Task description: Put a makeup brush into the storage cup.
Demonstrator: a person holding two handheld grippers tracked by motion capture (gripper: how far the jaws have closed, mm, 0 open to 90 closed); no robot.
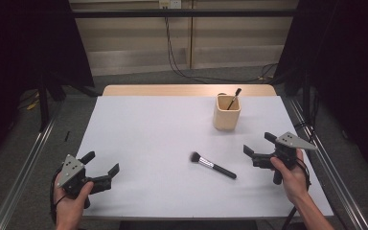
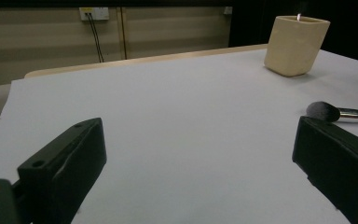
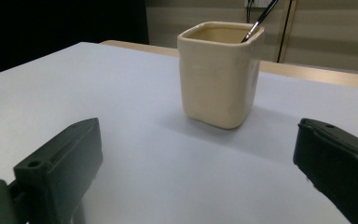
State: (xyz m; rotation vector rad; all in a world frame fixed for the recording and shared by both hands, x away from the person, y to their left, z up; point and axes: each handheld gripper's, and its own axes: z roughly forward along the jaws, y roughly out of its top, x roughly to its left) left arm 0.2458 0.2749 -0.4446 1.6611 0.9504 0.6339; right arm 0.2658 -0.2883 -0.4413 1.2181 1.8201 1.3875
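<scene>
A cream square cup (image 1: 227, 113) stands upright at the back right of the white table, with a thin brush (image 1: 234, 98) leaning out of it. A black makeup brush (image 1: 212, 165) lies flat in the middle, bristles toward the left. My left gripper (image 1: 103, 163) is held near the front left corner, open and empty. In the left gripper view the makeup brush (image 2: 340, 112) lies just beyond the right jaw, and the cup (image 2: 296, 45) is farther off. My right gripper (image 1: 259, 143) is open and empty at the right, pointing at the cup (image 3: 219, 73), with the thin brush (image 3: 260, 19) sticking out.
The white table top (image 1: 153, 139) has a bare wooden strip (image 1: 187, 89) along its far edge. Metal rails (image 1: 24, 163) run along both sides on the floor. Cables (image 1: 182, 67) hang down the back wall behind the table.
</scene>
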